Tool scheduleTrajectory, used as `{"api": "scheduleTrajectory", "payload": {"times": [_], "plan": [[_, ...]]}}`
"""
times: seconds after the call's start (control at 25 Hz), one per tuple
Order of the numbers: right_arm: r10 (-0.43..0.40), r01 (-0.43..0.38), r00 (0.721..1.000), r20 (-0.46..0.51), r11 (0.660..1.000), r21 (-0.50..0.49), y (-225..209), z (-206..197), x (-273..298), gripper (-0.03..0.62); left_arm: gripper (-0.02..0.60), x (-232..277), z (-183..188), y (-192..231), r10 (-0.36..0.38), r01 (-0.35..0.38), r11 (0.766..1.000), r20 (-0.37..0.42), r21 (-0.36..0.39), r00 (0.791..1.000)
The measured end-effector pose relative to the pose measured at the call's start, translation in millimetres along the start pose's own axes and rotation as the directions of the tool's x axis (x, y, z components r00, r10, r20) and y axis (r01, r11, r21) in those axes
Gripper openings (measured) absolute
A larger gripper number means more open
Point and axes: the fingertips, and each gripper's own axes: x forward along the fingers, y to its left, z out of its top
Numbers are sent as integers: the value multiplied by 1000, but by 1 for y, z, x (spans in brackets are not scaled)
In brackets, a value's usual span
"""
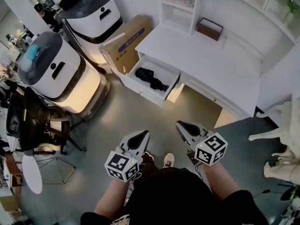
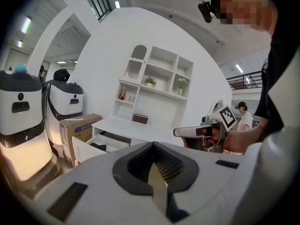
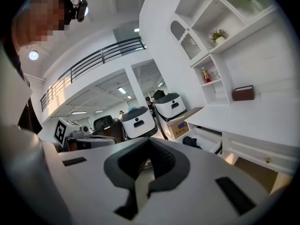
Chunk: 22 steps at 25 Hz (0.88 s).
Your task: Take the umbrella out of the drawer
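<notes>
Head view showed the person standing on the grey floor [image 1: 140, 116] with both tools held out low in front of the body. The left gripper [image 1: 142, 135] sat at about 7 o'clock in the frame and the right gripper [image 1: 183, 125] at about 5 o'clock, near each other but apart. Each carried its marker cube toward the body.

The left gripper view showed that tool's fingers pressed together with nothing between them. The right gripper view showed the same for the other: pads met in a thin seam, empty.

The umbrella [image 1: 151, 78], black and folded, lay inside the open drawer [image 1: 143, 89], its length running roughly from 10 to 4 o'clock. That drawer was pulled out of the white desk [image 1: 206, 60] and stood at about 12 o'clock from the two grippers, well apart from both. Neither tool touched the umbrella or the drawer.

A cardboard box [image 1: 126, 43] stood at 10 o'clock of the drawer, just beside it. Two white machines [image 1: 61, 71] stood further out toward 9 and 11 o'clock. A small brown box [image 1: 209, 29] rested on the desk top at 1 o'clock of the drawer, below the white shelves [image 1: 180, 3].
</notes>
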Motion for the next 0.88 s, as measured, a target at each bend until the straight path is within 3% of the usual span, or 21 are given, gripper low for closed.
{"api": "scheduleTrajectory", "payload": {"times": [0.4,0.88], "plan": [[2,-2,1000,2,1000,12,6,2,14,3,5,-10,5,13,8,-8,1000,-4,10,1000],[-28,28,1000,9,1000,14,12,17,55,2,5,-18,22,57,-25,25,1000,14,-18,1000]]}}
